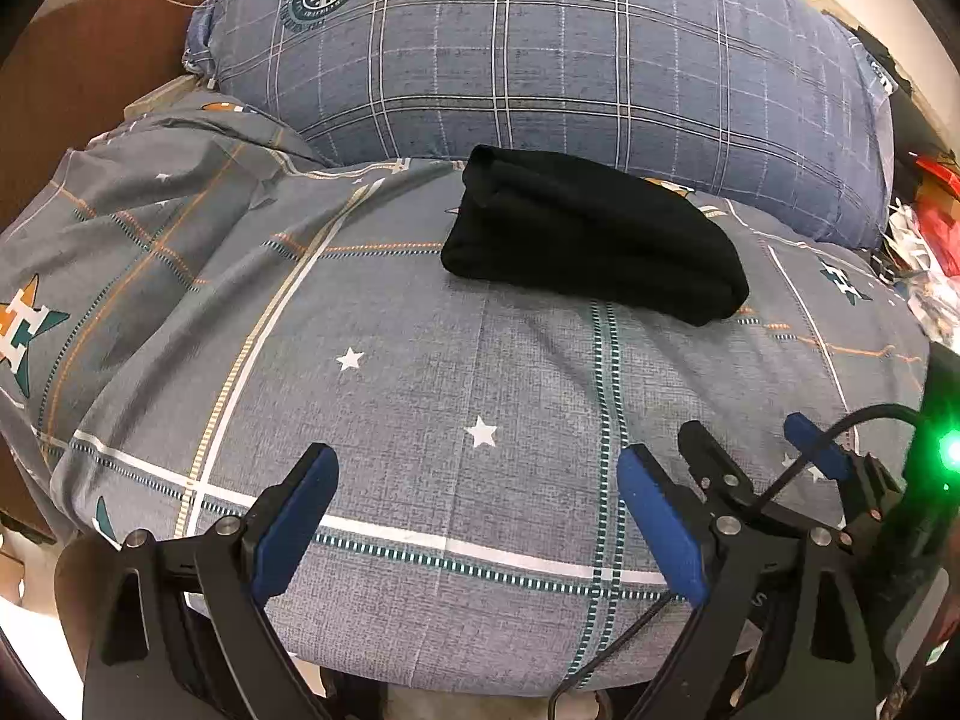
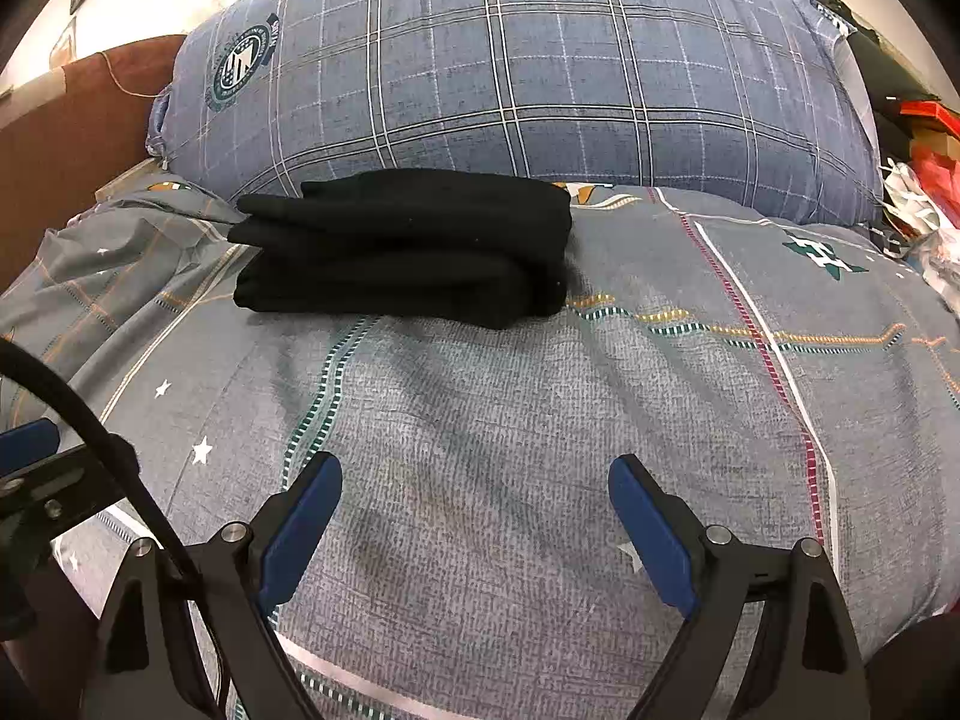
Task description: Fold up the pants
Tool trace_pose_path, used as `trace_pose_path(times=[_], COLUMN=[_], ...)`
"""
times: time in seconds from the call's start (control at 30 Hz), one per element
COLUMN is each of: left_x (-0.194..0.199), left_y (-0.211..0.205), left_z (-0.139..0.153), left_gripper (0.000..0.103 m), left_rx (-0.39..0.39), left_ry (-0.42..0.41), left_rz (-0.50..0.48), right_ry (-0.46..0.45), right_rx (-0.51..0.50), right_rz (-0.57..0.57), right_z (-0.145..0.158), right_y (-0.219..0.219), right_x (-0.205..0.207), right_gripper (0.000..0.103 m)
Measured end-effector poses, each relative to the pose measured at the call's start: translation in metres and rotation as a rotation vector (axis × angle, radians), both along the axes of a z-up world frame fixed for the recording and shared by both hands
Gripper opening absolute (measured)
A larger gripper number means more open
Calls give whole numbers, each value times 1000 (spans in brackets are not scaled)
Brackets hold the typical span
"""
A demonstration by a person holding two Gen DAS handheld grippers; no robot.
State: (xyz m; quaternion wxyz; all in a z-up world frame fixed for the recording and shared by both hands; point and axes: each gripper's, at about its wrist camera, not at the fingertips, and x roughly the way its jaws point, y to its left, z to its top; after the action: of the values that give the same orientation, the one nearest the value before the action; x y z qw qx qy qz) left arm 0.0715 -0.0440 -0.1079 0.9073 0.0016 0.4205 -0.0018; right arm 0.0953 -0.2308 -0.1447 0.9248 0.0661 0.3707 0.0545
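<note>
On the grey bedspread (image 2: pixel 540 420), just before the blue pillow (image 2: pixel 510 72), your black pants (image 2: pixel 408 246) lie folded into a compact stack, so with left gripper (image 1: pixel 477 516) and right gripper (image 2: pixel 474 516) spread wide and empty, little seems left.

letter "h" on star emblems (image 1: pixel 21 330) of the bedsheet (image 1: pixel 420 396); pillow (image 1: pixel 540 60) crest illegible

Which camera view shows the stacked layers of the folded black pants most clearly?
The right wrist view. There the folded black pants face the camera edge-on, so the stacked layers show on the bedsheet. The left wrist view shows the same pants at an angle, as one dark bundle with few visible folds.
</note>
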Motion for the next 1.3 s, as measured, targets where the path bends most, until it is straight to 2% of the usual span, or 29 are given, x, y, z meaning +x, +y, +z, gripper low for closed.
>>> trace_pose_path(times=[0.17, 0.37, 0.53, 0.63, 0.7, 0.77, 0.83, 0.93, 1.03, 1.17, 1.3], left_x=[-3, -15, -32, -47, -65, -80, -97, -112, -110, -102, -94], left_y=[0, 6, 10, 11, 11, 11, 12, 15, 16, 13, 10], left_z=[6, 32, 58, 76, 93, 108, 123, 136, 136, 123, 111], left_gripper=[94, 94, 94, 94, 94, 103, 103, 103, 103, 103, 103], left_rx=[5, -16, -16, 5, 39, 57, 65, 61, 29, 39, 23], left_ry=[-16, -87, -173, -260, -358, -436, -513, -570, -533, -463, -384], left_rz=[2, 18, 19, 39, 64, 73, 79, 79, 36, 18, 7], right_ry=[-17, -42, -64, -99, -125, -161, -191, -235, -233, -140, -92], right_rx=[-16, -65, -16, 21, 32, 34, 31, 0, -18, -6, 4], right_rz=[-7, -20, -61, -76, -72, -68, -62, -41, -17, 3, 7], right_z=[1, 2, 27, 50, 66, 82, 94, 110, 111, 93, 79], right_y=[0, 2, -8, -10, -9, -5, -2, 10, 21, 31, 32], right_x=[-1, -5, -20, -36, -48, -61, -71, -83, -89, -86, -84], right_gripper=[94, 94, 94, 95, 95, 95, 96, 99, 102, 102, 102])
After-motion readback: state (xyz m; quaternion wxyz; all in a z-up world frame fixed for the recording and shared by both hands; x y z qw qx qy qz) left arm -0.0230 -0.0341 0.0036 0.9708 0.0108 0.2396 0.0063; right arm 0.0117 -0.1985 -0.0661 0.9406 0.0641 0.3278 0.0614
